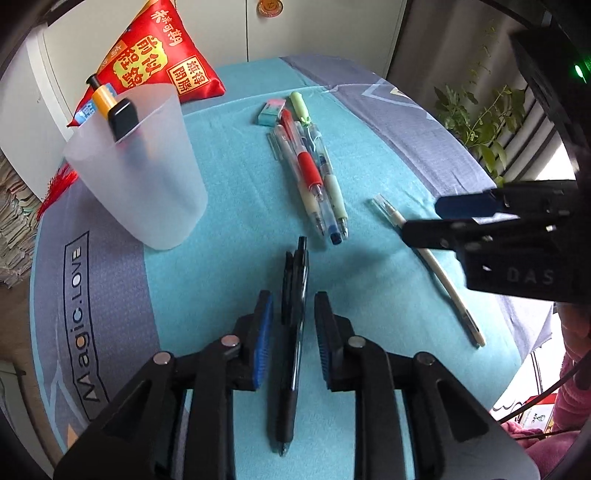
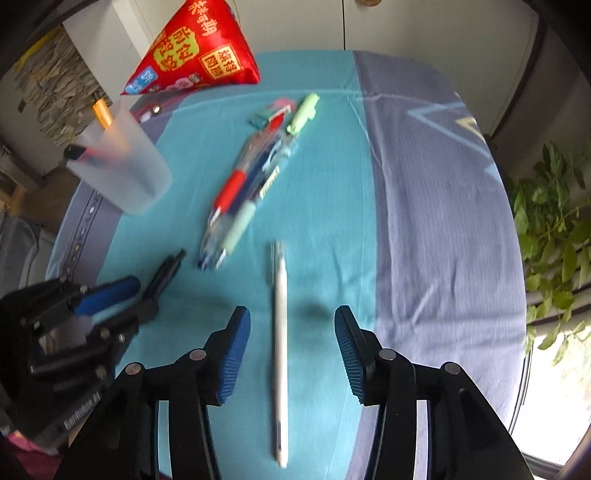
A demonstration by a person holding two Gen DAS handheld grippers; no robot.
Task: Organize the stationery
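My left gripper (image 1: 293, 306) is open, its blue pads on either side of a black pen (image 1: 293, 332) lying on the teal cloth, not touching it. My right gripper (image 2: 291, 321) is open wide around a white pen (image 2: 280, 339) that lies lengthwise between the pads. A frosted plastic cup (image 1: 147, 173) at the left holds an orange marker (image 1: 101, 98) and a black-capped item. A cluster of several pens (image 1: 314, 173) lies mid-table, with a teal-pink eraser (image 1: 270, 110) and a green highlighter (image 1: 300, 105) behind it. The cup (image 2: 122, 166) and the cluster (image 2: 243, 188) also show in the right wrist view.
A red pyramid-shaped pouch (image 1: 155, 55) stands at the back left. The round table has a teal and grey-blue cloth (image 2: 436, 206). Green plant leaves (image 2: 554, 229) hang off the right edge. White cabinet doors (image 1: 321, 26) are behind the table.
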